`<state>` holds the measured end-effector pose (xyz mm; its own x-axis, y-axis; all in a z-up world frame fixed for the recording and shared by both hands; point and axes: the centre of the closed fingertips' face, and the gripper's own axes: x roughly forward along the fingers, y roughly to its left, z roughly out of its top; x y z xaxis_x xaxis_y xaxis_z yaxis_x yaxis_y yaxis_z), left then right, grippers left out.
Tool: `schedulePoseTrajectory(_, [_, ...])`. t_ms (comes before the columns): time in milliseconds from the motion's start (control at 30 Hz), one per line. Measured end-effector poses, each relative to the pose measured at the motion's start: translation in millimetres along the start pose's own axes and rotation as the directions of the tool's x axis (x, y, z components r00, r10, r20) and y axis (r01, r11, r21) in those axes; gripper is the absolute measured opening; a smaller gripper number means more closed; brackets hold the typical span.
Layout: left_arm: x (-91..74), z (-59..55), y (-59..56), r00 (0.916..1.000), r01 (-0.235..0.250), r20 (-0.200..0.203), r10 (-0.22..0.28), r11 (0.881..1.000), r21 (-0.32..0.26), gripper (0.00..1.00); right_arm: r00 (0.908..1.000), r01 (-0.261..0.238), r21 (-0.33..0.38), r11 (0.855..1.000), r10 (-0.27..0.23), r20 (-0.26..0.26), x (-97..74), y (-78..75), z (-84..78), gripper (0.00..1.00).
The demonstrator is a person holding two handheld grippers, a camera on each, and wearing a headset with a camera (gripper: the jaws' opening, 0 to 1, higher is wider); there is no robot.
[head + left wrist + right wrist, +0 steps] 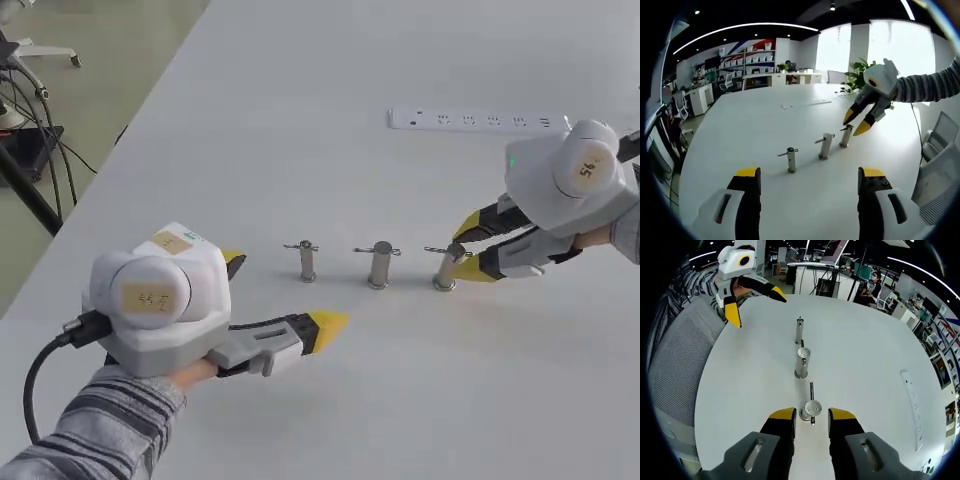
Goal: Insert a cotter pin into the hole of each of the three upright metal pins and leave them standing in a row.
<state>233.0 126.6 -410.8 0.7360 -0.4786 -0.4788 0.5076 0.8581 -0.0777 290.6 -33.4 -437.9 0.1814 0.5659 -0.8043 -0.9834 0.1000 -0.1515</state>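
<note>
Metal pins (379, 268) stand upright in a row on the white workbench (330, 420), running from 9 toward 3 o'clock across the middle of the head view. Each has a cotter pin (299, 245) crosswise through its top. The right gripper (468, 246) reaches in from 3 o'clock with its jaws apart, flanking the right-hand pin (446, 272). At 6 o'clock in the right gripper view, a sliver of bench shows between each yellow tip and the pin. The left gripper (289, 290) hovers at 7 o'clock, near the row but clear of it, jaws spread wide over bare bench. A white power strip (480, 121) lies at 1 o'clock.
</note>
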Motion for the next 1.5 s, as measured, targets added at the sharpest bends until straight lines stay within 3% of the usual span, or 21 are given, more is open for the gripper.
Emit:
schedulePoseTrajectory(133, [-1.5, 3.3, -0.6, 1.0000, 0.007, -0.001, -0.007, 1.000, -0.004, 0.79, 0.9973, 0.050, 0.135, 0.990, -0.056, 0.046, -11.3, 1.5, 5.7, 0.34])
schedulePoseTrajectory(233, [-2.6, 4.5, -1.3, 0.9999, 0.013, -0.007, -0.013, 1.000, 0.000, 0.80, 0.9899, 0.093, 0.227, 0.969, -0.115, 0.084, -21.9, 3.5, 11.2, 0.41])
schedulePoseTrajectory(333, [-4.1, 6.3, -0.8, 0.9999, 0.011, -0.008, -0.011, 1.000, 0.002, 0.82, 0.9824, 0.129, 0.274, 0.953, -0.160, 0.096, -29.5, 6.9, 11.2, 0.49])
schedulePoseTrajectory(533, [-8.4, 9.7, -0.5, 0.9999, 0.011, 0.001, -0.011, 1.000, -0.009, 0.86, 0.9586, 0.144, 0.445, 0.884, -0.236, 0.159, -41.9, 22.1, 13.5, 0.55])
schedulePoseTrajectory(600, [-9.4, 9.5, -0.2, 0.9999, 0.014, 0.002, -0.014, 1.000, -0.016, 0.87, 0.9504, 0.159, 0.491, 0.857, -0.267, 0.159, -45.4, 27.1, 11.1, 0.58])
schedulePoseTrajectory(767, [-11.7, 7.5, -0.1, 0.9999, 0.017, 0.000, -0.017, 0.999, -0.034, 0.90, 0.9328, 0.179, 0.558, 0.810, -0.320, 0.165, -50.1, 39.5, 10.3, 0.64])
schedulePoseTrajectory(833, [-13.3, 7.7, -0.1, 0.9999, 0.014, 0.005, -0.013, 0.999, -0.033, 0.91, 0.9192, 0.201, 0.580, 0.789, -0.357, 0.167, -52.0, 40.3, 10.6, 0.67])
schedulePoseTrajectory(900, [-14.6, 7.4, -0.1, 0.9999, 0.011, 0.008, -0.010, 0.999, -0.046, 0.92, 0.9149, 0.191, 0.602, 0.775, -0.363, 0.177, -51.3, 46.1, 13.9, 0.69])
schedulePoseTrajectory(933, [-15.1, 7.4, -0.6, 0.9999, 0.012, 0.010, -0.012, 0.999, -0.047, 0.92, 0.9150, 0.194, 0.600, 0.776, -0.364, 0.174, -50.6, 48.5, 14.3, 0.69])
schedulePoseTrajectory(1000, [-16.5, 7.3, -0.7, 0.9999, 0.009, 0.013, -0.008, 0.999, -0.049, 0.94, 0.9089, 0.230, 0.601, 0.766, -0.389, 0.149, -48.3, 49.0, 9.6, 0.69])
schedulePoseTrajectory(1033, [-17.5, 6.9, -0.7, 0.9999, 0.007, 0.014, -0.006, 0.999, -0.051, 0.94, 0.9007, 0.232, 0.625, 0.746, -0.407, 0.152, -47.1, 49.5, 9.3, 0.70])
schedulePoseTrajectory(1067, [-17.9, 6.6, -0.4, 0.9999, 0.005, 0.014, -0.004, 0.999, -0.054, 0.95, 0.8989, 0.222, 0.638, 0.737, -0.408, 0.159, -45.5, 52.0, 10.1, 0.70])
schedulePoseTrajectory(1233, [-21.2, 5.7, -1.0, 0.9998, -0.003, 0.017, 0.004, 0.998, -0.060, 0.97, 0.8960, 0.229, 0.658, 0.718, -0.419, 0.146, -41.5, 62.7, 7.0, 0.72])
schedulePoseTrajectory(1267, [-21.8, 5.9, -1.4, 0.9998, -0.005, 0.019, 0.006, 0.998, -0.060, 0.97, 0.8890, 0.227, 0.669, 0.708, -0.431, 0.154, -43.8, 63.5, 8.2, 0.72])
schedulePoseTrajectory(1500, [-24.8, 2.7, -2.1, 0.9998, -0.015, 0.009, 0.016, 0.998, -0.064, 0.98, 0.8668, 0.240, 0.704, 0.668, -0.474, 0.154, -48.2, 68.8, 8.3, 0.72])
